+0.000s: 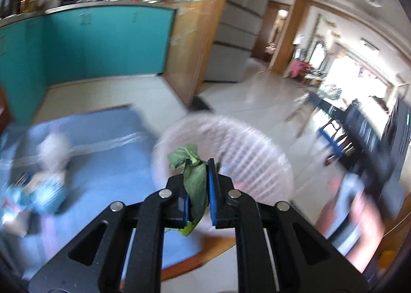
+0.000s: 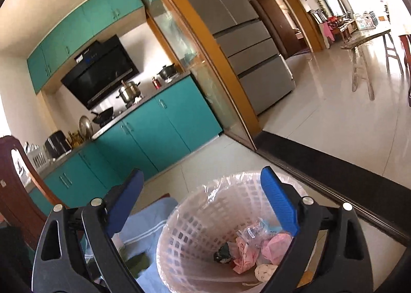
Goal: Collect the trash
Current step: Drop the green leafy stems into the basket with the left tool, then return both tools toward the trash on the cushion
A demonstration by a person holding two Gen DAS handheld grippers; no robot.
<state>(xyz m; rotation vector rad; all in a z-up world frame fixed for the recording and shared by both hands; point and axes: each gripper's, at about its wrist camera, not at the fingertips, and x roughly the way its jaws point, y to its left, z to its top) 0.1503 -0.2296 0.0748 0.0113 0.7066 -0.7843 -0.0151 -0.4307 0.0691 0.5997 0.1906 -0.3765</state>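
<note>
My left gripper [image 1: 197, 164] is shut on a wilted green leaf [image 1: 195, 185], held in front of the rim of a white lattice waste basket [image 1: 257, 154]; the view is motion-blurred. My right gripper [image 2: 201, 182] is open and empty, held above the same basket [image 2: 190, 226], which is lined with a clear bag. Inside lie pink crumpled wrappers [image 2: 274, 244], a clear plastic wrapper [image 2: 254, 231] and a dark green scrap [image 2: 223, 252]. A blurred white lump [image 1: 52, 146] and blue-striped scraps [image 1: 38, 195] lie on the blue cloth [image 1: 108, 154].
The basket stands beside a table covered by the blue cloth [image 2: 143, 226]. Teal kitchen cabinets [image 2: 154, 123], a grey fridge [image 2: 246, 44] and a wooden door frame [image 2: 205, 44] stand behind. A dark floor strip [image 2: 334, 164] runs to the right. A wooden bench [image 2: 370, 44] stands far right.
</note>
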